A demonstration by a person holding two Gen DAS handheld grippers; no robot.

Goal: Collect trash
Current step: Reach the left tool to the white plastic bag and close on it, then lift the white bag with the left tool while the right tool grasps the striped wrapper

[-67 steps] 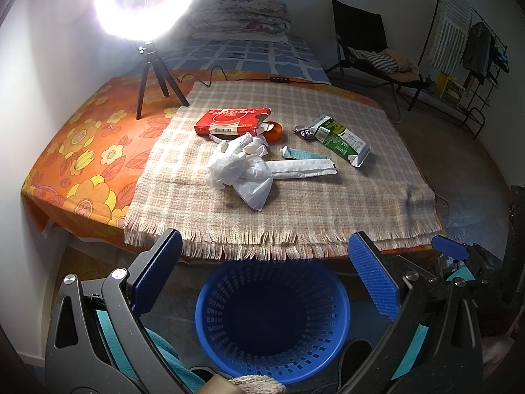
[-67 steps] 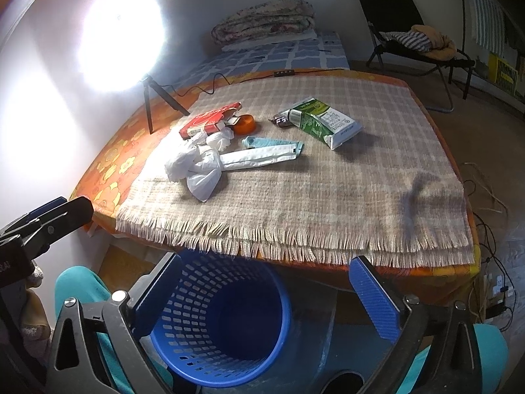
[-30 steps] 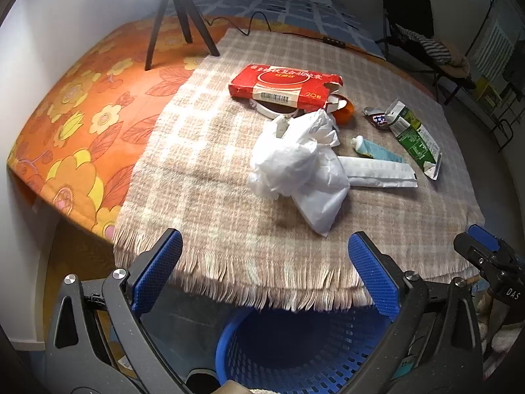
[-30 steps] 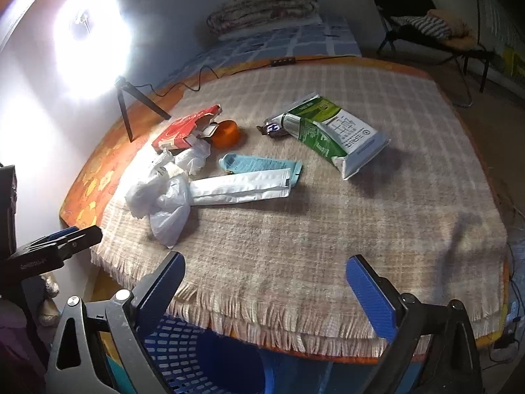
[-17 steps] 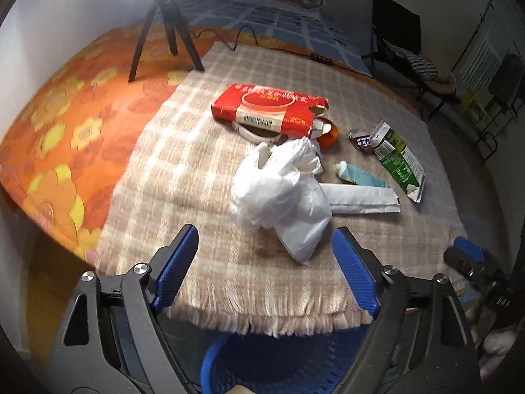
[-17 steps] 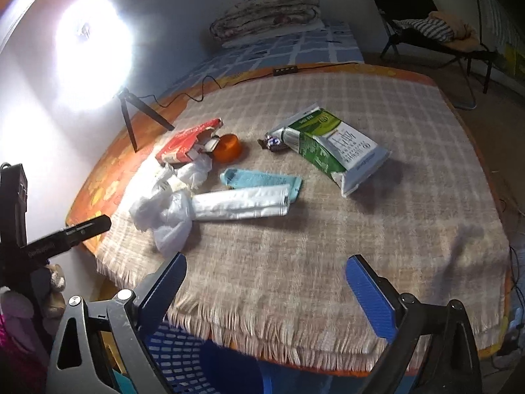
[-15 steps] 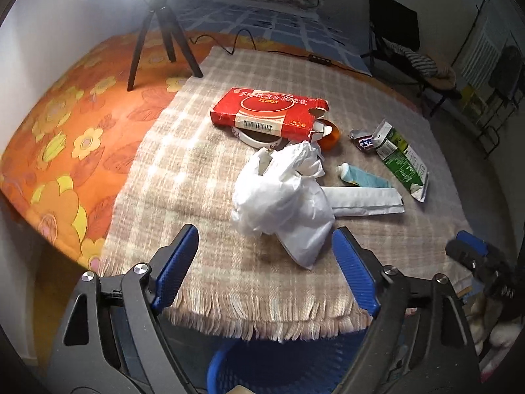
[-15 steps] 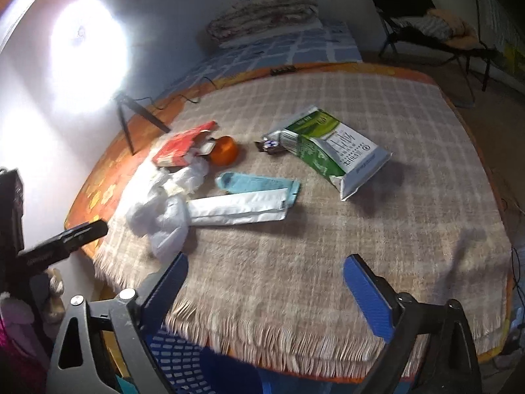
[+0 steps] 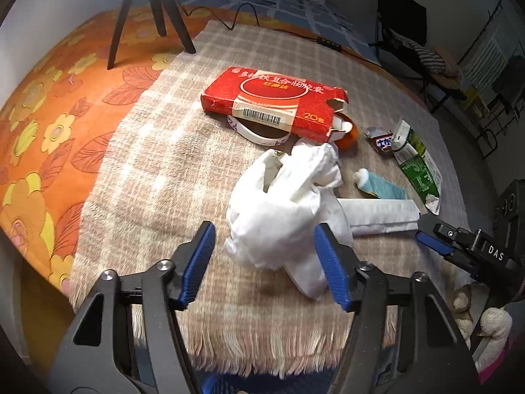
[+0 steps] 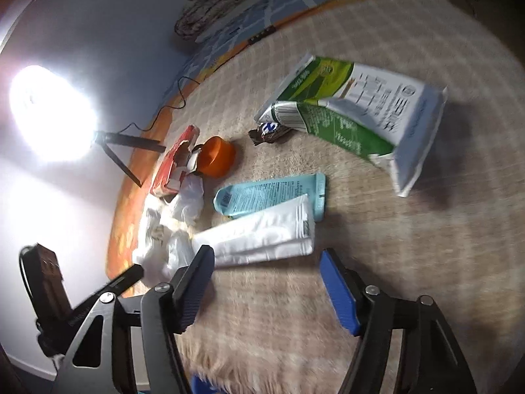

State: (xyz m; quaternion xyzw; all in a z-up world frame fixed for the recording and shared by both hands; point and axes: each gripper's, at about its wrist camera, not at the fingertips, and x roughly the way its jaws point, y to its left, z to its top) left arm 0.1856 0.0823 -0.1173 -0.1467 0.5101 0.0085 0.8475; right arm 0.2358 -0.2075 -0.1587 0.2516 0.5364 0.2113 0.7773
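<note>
Reaching is the step in hand. Left gripper (image 9: 264, 259) hangs with fingers spread on either side of the near end of the white bag (image 9: 282, 210), not yet clamped; next it must close on the crumpled plastic. Right gripper (image 10: 267, 287), also spread and empty, hovers just short of the white pouch (image 10: 259, 238) beside the bag. Beyond the bag lie the blue tube (image 10: 272, 193), red box (image 9: 275, 101), orange cup (image 10: 216, 157) and green carton (image 10: 354, 108). A blue basket (image 9: 216, 384) peeks below the fringe; its contents are hidden.

Bare blanket (image 9: 137, 177) left of crumpled bag (image 9: 282, 216); red box (image 9: 272, 101) blocking behind.
</note>
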